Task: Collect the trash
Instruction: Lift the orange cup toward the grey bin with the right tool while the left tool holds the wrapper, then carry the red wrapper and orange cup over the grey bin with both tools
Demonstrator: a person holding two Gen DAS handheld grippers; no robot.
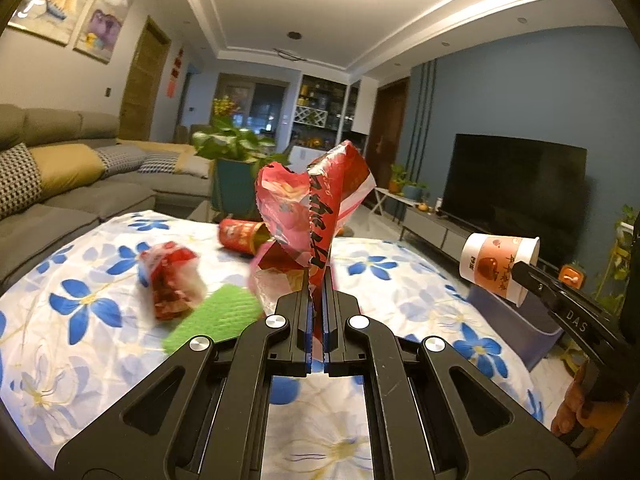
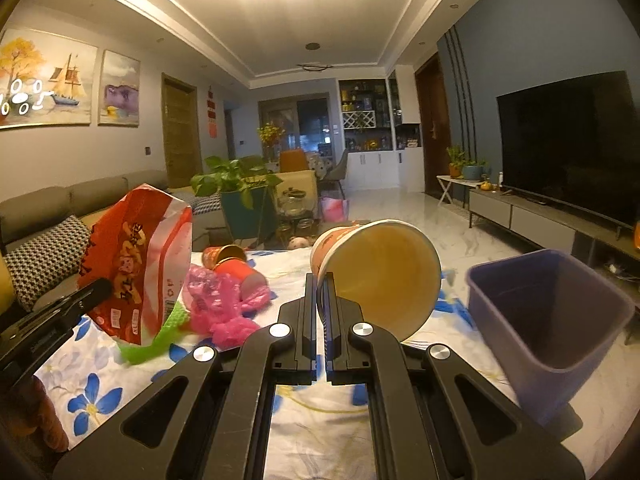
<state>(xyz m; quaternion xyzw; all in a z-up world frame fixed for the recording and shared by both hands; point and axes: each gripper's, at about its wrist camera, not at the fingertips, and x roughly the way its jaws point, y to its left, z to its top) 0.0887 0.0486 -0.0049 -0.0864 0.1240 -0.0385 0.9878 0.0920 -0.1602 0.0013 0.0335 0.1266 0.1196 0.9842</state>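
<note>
My left gripper (image 1: 318, 280) is shut on a red snack wrapper (image 1: 308, 208), held up above the table; the wrapper also shows at the left of the right wrist view (image 2: 136, 264). My right gripper (image 2: 321, 284) is shut on the rim of a paper cup (image 2: 380, 272), tilted with its mouth toward the camera; the cup also shows at the right of the left wrist view (image 1: 498, 268). A purple bin (image 2: 548, 320) stands at the table's right edge, just right of the cup. A crumpled red wrapper (image 1: 172, 284), a green piece (image 1: 216, 316), a pink plastic bag (image 2: 224, 304) and red cups (image 2: 234, 266) lie on the table.
The table carries a white cloth with blue flowers (image 1: 84, 312). A grey sofa (image 1: 80, 184) is at the left, a potted plant (image 2: 240, 196) behind the table, a TV and low cabinet (image 2: 568, 152) at the right.
</note>
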